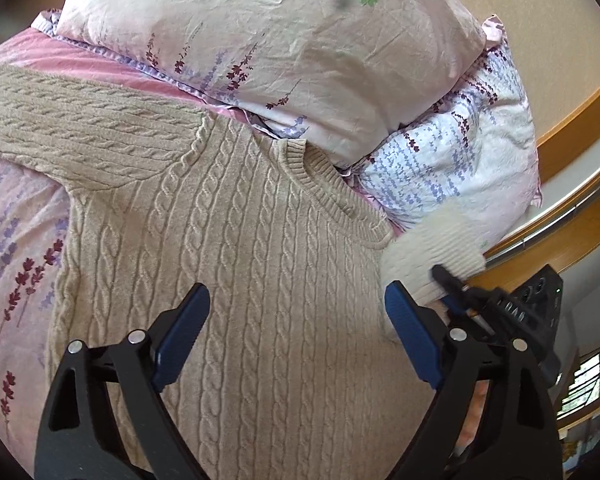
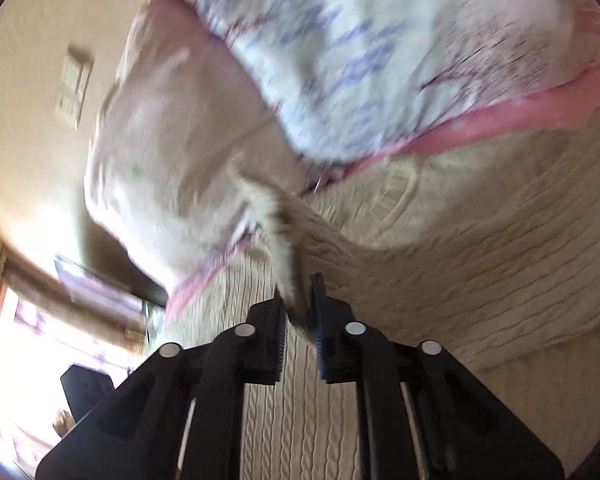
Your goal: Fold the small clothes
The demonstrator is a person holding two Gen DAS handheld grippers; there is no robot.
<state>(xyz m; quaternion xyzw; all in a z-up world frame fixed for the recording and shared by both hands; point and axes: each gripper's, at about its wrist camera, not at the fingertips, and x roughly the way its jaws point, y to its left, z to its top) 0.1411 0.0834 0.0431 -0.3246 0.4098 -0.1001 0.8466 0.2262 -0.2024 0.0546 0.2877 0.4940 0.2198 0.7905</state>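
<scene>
A beige cable-knit sweater (image 1: 236,248) lies spread on the bed, neck toward the pillows, one sleeve stretched out to the upper left. My left gripper (image 1: 296,320) is open and empty just above the sweater's chest. My right gripper (image 2: 299,300) is shut on the sweater's other sleeve cuff (image 2: 284,252) and holds it lifted; in the left wrist view it shows at the right (image 1: 448,280) with the pale ribbed cuff (image 1: 432,248) in it. The right wrist view is blurred, with the sweater body (image 2: 460,248) under it.
Two pillows, a pale pink one (image 1: 268,36) and a white floral one (image 1: 460,152), lie just beyond the sweater's neck. A pink floral sheet (image 1: 16,240) covers the bed. A wooden bed frame (image 1: 572,208) runs along the right. A wall switch (image 2: 74,88) shows at the left.
</scene>
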